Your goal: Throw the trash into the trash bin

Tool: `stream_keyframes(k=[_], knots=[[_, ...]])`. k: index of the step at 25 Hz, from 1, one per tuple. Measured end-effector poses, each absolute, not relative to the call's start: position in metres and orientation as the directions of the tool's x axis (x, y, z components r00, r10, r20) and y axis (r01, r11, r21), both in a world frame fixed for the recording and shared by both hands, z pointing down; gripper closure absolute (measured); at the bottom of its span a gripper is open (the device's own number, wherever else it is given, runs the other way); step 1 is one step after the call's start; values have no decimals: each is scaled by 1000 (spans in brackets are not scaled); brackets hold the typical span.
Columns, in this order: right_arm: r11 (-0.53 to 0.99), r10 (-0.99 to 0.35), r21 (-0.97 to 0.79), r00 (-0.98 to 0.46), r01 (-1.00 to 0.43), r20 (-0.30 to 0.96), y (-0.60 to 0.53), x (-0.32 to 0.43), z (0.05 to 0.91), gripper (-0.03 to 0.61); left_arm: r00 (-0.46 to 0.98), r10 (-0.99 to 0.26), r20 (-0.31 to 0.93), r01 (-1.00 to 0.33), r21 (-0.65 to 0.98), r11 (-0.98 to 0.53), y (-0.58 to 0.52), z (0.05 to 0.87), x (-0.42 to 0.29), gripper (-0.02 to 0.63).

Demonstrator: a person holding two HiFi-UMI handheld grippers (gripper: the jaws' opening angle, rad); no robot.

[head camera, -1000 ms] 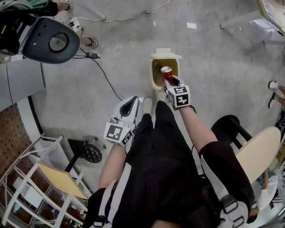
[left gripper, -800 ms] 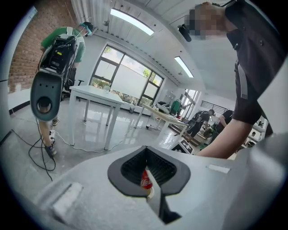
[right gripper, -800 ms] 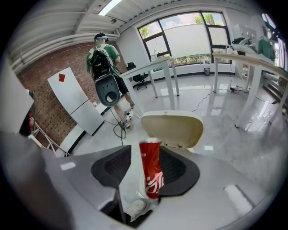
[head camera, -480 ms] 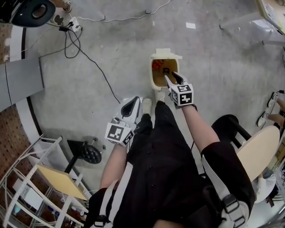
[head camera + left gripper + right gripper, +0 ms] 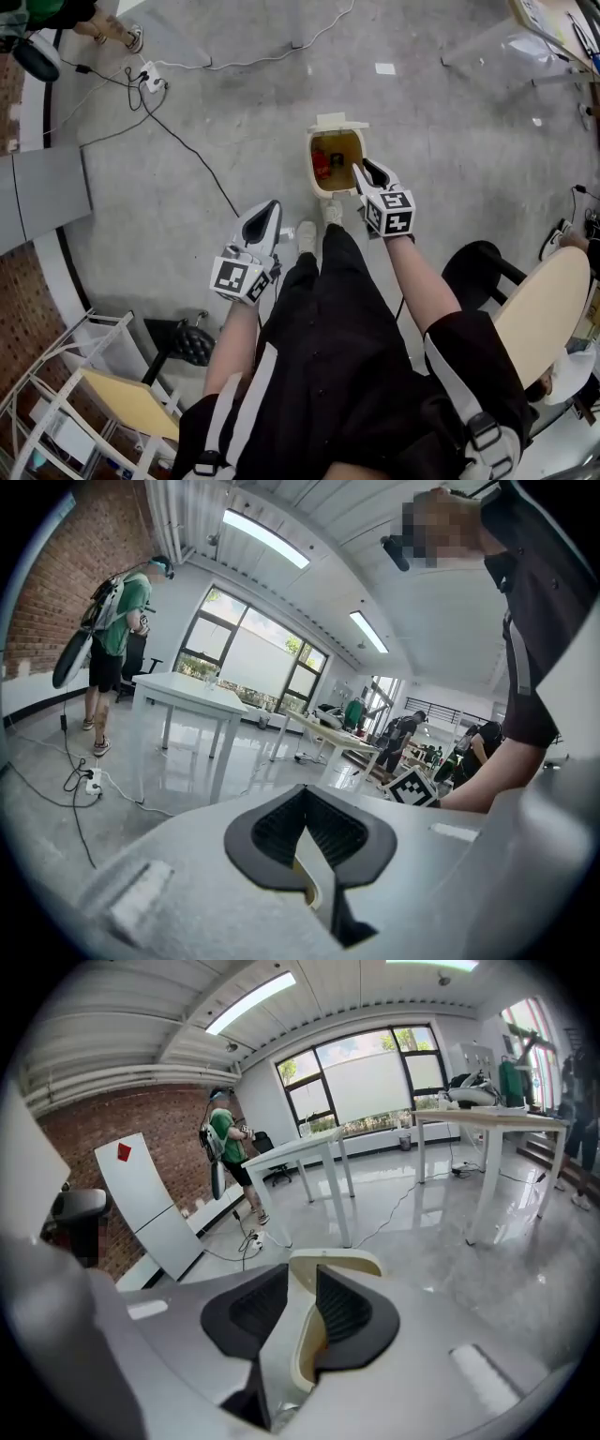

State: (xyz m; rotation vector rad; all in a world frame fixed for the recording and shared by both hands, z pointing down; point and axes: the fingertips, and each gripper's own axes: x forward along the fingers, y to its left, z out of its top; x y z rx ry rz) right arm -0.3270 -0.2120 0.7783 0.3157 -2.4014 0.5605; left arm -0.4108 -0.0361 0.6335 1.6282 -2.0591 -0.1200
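Note:
The cream trash bin (image 5: 313,178) stands open on the concrete floor in front of my feet, with a red can (image 5: 322,164) lying inside it. My right gripper (image 5: 367,174) hovers over the bin's near right rim. Its jaws are closing with nothing between them. In the right gripper view the bin (image 5: 330,1262) shows through the narrow gap of that gripper (image 5: 302,1273). My left gripper (image 5: 265,217) hangs to the left of the bin, above the floor. Seen in the left gripper view, this gripper (image 5: 305,795) has its tips together and holds nothing.
A power strip (image 5: 150,75) and cables trail across the floor at the upper left. A black stool (image 5: 483,267) and a round wooden tabletop (image 5: 548,314) stand to my right. A white rack (image 5: 56,394) and a castor base (image 5: 187,328) are at the lower left.
A second ago my right gripper held the red can over the bin. It let go, the can dropped inside, and the gripper has risen and drawn back. The left gripper barely moved.

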Motion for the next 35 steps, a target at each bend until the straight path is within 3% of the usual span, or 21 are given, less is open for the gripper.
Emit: stream_keyframes(k=[8, 15, 22, 35], knots=[[864, -234, -278, -823, -420, 518, -225, -301, 702, 502, -219, -945, 245, -912, 293, 287, -12, 592, -441, 611], [864, -399, -186, -862, -467, 313, -243, -262, 601, 531, -233, -969, 83, -938, 245, 247, -4, 533, -463, 612], [824, -522, -155, -837, -545, 166, -220, -186, 525, 538, -150, -989, 9, -960, 240, 147, 2, 502, -448, 611], [590, -798, -152, -602, -793, 44, -206, 5, 466, 554, 100, -989, -108, -967, 225, -122, -68, 456, -367, 612]])
